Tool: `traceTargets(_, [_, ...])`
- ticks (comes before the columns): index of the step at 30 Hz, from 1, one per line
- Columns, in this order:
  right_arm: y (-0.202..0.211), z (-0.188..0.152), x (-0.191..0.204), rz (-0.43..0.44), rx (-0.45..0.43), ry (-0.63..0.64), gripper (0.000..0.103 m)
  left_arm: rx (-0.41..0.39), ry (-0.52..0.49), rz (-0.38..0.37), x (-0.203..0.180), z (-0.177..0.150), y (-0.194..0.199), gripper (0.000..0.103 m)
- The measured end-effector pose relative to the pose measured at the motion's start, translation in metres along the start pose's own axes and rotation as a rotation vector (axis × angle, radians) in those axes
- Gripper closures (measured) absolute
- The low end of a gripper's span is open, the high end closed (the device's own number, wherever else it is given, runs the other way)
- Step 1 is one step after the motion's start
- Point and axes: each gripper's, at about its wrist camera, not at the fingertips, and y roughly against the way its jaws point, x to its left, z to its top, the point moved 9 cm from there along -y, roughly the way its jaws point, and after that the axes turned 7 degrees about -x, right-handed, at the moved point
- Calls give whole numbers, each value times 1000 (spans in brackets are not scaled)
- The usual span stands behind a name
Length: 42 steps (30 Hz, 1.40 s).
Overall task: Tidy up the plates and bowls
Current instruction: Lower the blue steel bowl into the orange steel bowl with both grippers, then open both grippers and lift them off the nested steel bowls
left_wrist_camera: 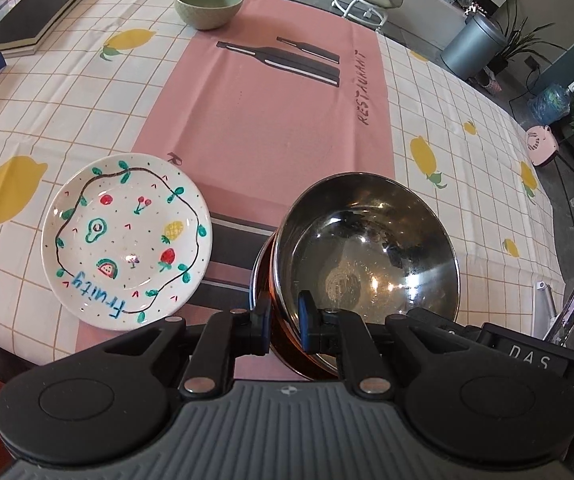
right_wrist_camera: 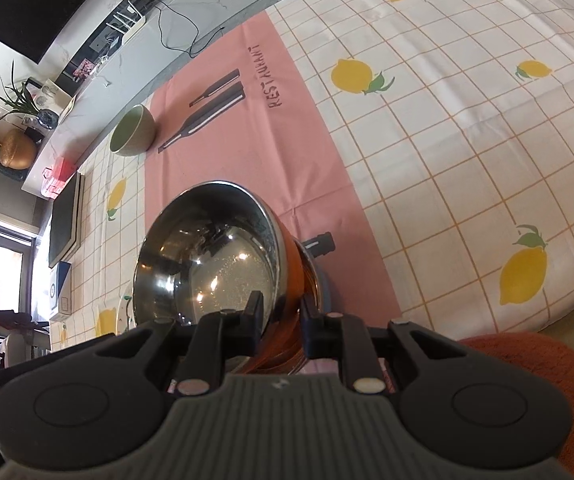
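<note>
The left hand-held gripper point(left_wrist_camera: 285, 322) and the right hand-held gripper point(right_wrist_camera: 279, 314) each pinch the rim of the steel bowl point(left_wrist_camera: 367, 248) from opposite sides, jaws nearly closed on it. Beneath them spreads the surface point(left_wrist_camera: 447, 120), with its pink mat point(left_wrist_camera: 271, 120) printed "RESTAURANT". Just left of the left hand-held gripper sits the painted plate point(left_wrist_camera: 127, 236), lettered "Fruity". Far ahead stands the green bowl point(left_wrist_camera: 209, 4). Nothing looks stacked yet; most sorting probably remains.

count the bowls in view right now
2: the green bowl stands at the far end of the pink placemat; the steel bowl is clamped at its rim by the left gripper and right gripper.
</note>
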Motion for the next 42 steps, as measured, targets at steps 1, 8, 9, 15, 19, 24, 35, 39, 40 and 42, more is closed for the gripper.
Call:
traceTargets(1, [-1, -1, -1, -3, 4, 1, 86, 3, -5, -1, 0, -1, 0, 88])
traceTargets(8, [0, -5, -1, -18, 19, 26, 86, 14, -66, 8, -3, -7, 3, 86])
traceTargets(9, [1, -5, 0, -24, 17, 35, 86, 15, -73, 9, -3, -8, 3, 86])
traceTargets(15, [-1, -7, 1, -57, 13, 60, 88, 31, -75, 17, 0, -10, -2, 83])
traceTargets(19, [1, -5, 2, -74, -9, 75, 89, 34, -87, 21, 0, -11, -4, 83])
traceTargets(24, [1, -5, 4, -87, -14, 95, 89, 29, -67, -5, 3, -8, -2, 83])
traceTargets(35, [8, -3, 3, -94, -37, 79, 99, -33, -75, -41, 9, 3, 4, 93])
traceTargets(39, [10, -3, 5, -98, -43, 88, 99, -22, -62, -51, 13, 0, 0, 93])
traceTargets(40, [11, -3, 5, -100, -43, 92, 99, -22, -59, -55, 13, 0, 1, 93])
traceTargets(42, [11, -2, 6, -103, -42, 96, 99, -31, -59, -63, 15, 3, 5, 93])
